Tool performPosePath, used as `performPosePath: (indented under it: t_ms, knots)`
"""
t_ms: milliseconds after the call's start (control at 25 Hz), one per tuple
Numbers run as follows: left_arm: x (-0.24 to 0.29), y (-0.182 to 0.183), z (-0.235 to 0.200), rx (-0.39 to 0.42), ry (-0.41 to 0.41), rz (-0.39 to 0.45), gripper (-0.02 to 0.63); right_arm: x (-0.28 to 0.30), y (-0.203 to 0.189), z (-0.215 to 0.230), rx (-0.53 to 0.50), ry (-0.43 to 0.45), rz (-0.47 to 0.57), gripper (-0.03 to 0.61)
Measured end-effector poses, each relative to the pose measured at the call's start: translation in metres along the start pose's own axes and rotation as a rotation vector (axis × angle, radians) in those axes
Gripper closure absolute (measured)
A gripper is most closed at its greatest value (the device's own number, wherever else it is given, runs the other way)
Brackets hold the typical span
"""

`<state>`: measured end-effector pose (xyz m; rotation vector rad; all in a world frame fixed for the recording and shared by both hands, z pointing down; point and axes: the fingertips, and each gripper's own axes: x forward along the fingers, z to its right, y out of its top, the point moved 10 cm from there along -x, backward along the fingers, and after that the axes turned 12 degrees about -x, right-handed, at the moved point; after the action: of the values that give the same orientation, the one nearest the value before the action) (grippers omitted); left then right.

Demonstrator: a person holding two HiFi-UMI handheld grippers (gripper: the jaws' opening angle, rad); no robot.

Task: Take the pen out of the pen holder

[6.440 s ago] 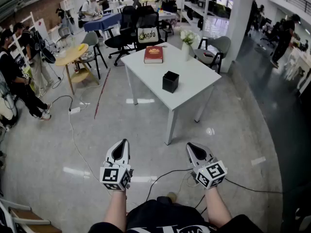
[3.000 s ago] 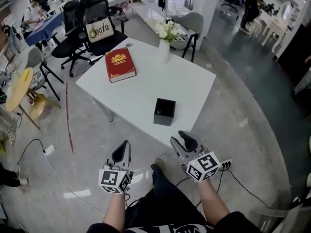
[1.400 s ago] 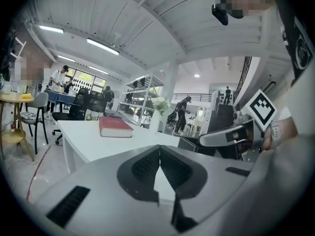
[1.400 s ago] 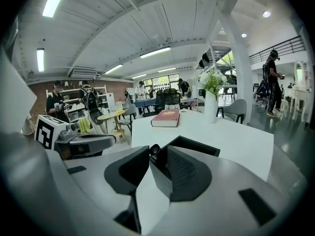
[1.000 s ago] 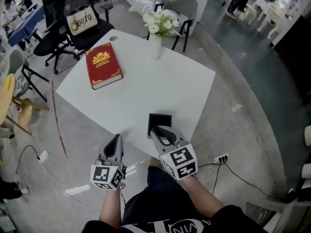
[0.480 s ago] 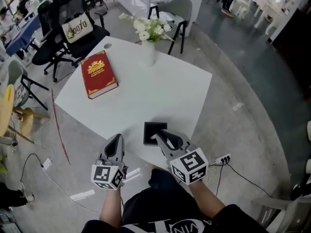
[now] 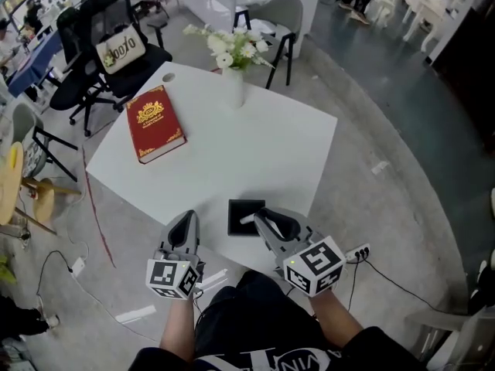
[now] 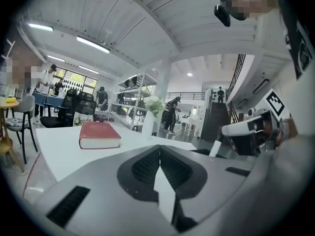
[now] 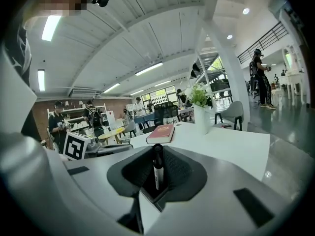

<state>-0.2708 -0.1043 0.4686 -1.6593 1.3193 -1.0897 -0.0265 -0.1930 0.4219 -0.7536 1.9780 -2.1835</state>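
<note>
1. On the near part of the white table (image 7: 255, 149), a black square pen holder (image 7: 238, 210) was noted, standing just inside the edge closest to the person.
2. The pen (image 9: 157, 177) (black cap, white barrel) was seen upright. Its lower end sat inside the holder, whose dark rim showed below it in the right gripper view.
3. The right gripper (image 7: 261, 221) was recorded reaching over the holder from the near side. Its jaws had just been closing, and the pads were found pressed on either side of the pen's upper part, drawn in to the pen's width.
4. The left gripper (image 7: 188, 220) was held to the left of the holder, apart from it, at the table's near edge. Its jaws were observed fully together, with nothing between them.
5. Farther across the table, a red book (image 7: 155, 123) was logged lying flat towards the left. A white vase (image 7: 233, 90) of pale flowers was noted upright near the far edge, well apart from the holder.
</note>
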Motion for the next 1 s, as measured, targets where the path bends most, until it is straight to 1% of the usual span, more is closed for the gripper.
performPosePath:
  t_ms: [160,360,640,1000]
  knots:
    - [0.005,0.002,-0.001,0.0,-0.019,0.0,0.609,-0.005,0.0,-0.001,0.006,-0.013,0.002,0.503]
    - [0.012,0.007,0.0,0.006,-0.067,-0.001,0.609,-0.014,0.005,-0.003,0.014,-0.05,0.024,0.503]
    - [0.012,0.018,-0.002,0.012,-0.129,-0.029,0.609,-0.029,0.009,-0.014,0.075,-0.133,0.055,0.503]
    - [0.005,0.022,-0.005,0.02,-0.193,-0.054,0.609,-0.048,0.02,-0.024,0.077,-0.245,0.1,0.503]
